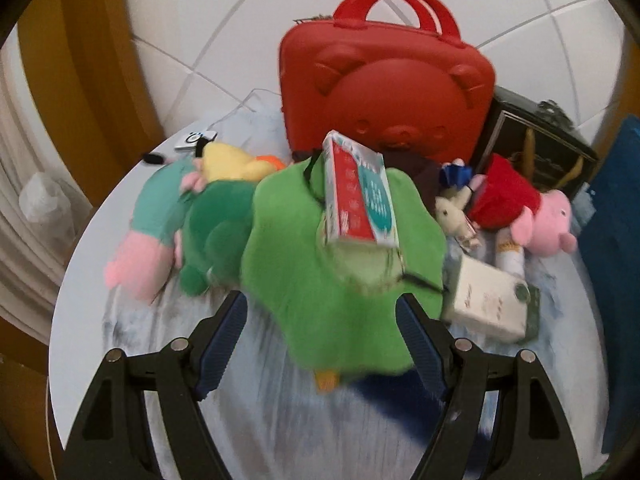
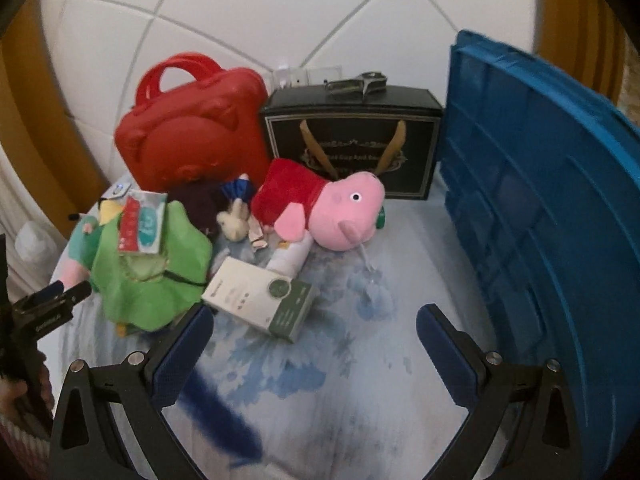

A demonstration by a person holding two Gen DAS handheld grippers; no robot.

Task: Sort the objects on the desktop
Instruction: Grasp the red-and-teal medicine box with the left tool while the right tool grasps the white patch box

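Note:
Toys and boxes are piled on a round table with a blue-and-white cloth (image 2: 360,360). A light green plush (image 1: 320,248) lies in the middle with a red-and-teal carton (image 1: 356,196) on top of it. My left gripper (image 1: 320,300) is open, its fingers standing either side of the plush's near edge without pressing it. To the right lie a white-and-green box (image 2: 260,300), a pink pig plush in a red dress (image 2: 328,208) and a small white bunny (image 2: 234,220). My right gripper (image 2: 316,312) is open over bare cloth, just in front of the white-and-green box.
A red bear-face case (image 2: 192,128) and a black gift box (image 2: 352,136) stand at the back. A blue crate (image 2: 540,200) rises on the right. Teal-and-pink (image 1: 152,220), yellow (image 1: 232,162) and dark green (image 1: 212,240) plush toys lie on the left. A white tube (image 2: 288,258) lies under the pig.

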